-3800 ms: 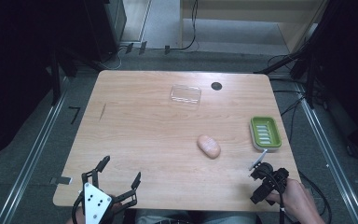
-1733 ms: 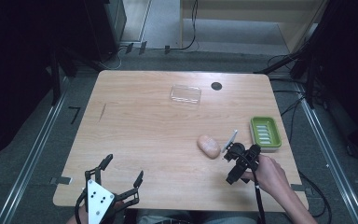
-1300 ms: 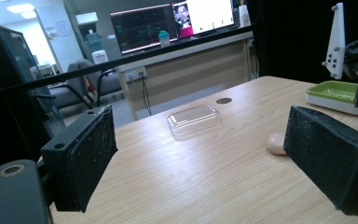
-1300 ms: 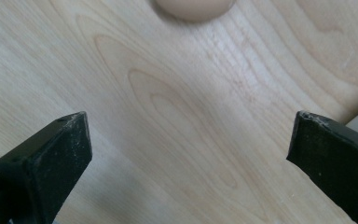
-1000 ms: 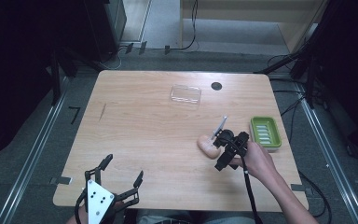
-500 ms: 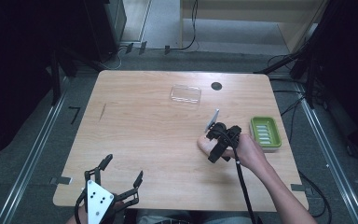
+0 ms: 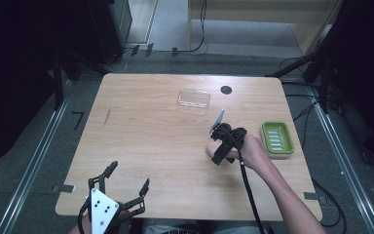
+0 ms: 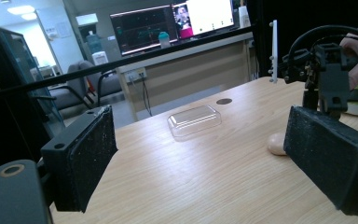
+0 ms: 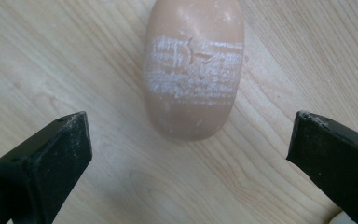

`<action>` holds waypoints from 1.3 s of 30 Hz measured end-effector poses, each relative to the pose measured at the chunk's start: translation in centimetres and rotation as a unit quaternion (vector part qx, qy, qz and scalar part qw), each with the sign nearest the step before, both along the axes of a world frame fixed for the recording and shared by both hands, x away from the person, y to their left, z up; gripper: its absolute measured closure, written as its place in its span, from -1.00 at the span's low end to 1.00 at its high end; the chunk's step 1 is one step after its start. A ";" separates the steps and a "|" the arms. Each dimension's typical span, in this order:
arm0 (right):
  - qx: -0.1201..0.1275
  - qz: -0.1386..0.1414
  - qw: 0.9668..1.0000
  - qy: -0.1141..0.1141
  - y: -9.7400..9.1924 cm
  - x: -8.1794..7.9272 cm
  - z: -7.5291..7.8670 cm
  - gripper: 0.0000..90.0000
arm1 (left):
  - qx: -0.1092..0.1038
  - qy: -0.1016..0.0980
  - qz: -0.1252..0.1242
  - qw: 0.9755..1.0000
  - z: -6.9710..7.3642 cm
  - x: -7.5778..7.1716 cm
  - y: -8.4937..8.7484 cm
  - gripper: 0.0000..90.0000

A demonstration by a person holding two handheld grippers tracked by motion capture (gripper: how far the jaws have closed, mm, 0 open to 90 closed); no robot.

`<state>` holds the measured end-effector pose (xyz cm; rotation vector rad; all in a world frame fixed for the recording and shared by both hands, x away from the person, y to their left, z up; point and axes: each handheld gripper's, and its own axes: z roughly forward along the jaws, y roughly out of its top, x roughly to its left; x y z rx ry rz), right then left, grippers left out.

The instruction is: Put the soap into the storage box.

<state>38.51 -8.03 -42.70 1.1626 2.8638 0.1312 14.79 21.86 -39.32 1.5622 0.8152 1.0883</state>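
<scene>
Right gripper (image 9: 189, 154) over the soap (image 9: 193, 70) on the table (image 7: 146, 136), jaws apart, not touching it. Left gripper (image 7: 124, 181) at the near edge, jaws apart, empty.

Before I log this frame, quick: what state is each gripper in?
Left gripper: open, holding nothing, at the table's near edge.
Right gripper: open, jaws wide over the soap bar, not touching it.

This looks like a lab or office test room: a bare wooden desk (image 7: 151, 146) stands on grey carpet between metal floor rails (image 7: 34, 161), with cables (image 7: 199, 29) beyond its far edge, while wall screens (image 8: 172, 23) and office chairs (image 8: 84, 91) fill the room behind.
</scene>
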 end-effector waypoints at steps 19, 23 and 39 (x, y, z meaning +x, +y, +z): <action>-0.038 -0.009 0.999 0.023 2.4 2.3 -2.4 -0.98 | 0.000 0.000 0.000 1.000 0.0 0.0 0.0 -0.78; -0.044 -0.007 0.999 0.028 2.8 2.5 -2.9 -0.94 | 0.000 0.000 -0.001 1.000 0.0 0.0 0.0 -0.78; -0.052 -0.012 0.998 0.032 3.0 2.8 -3.3 -0.45 | 0.000 0.000 0.000 1.000 0.0 0.0 0.0 -0.78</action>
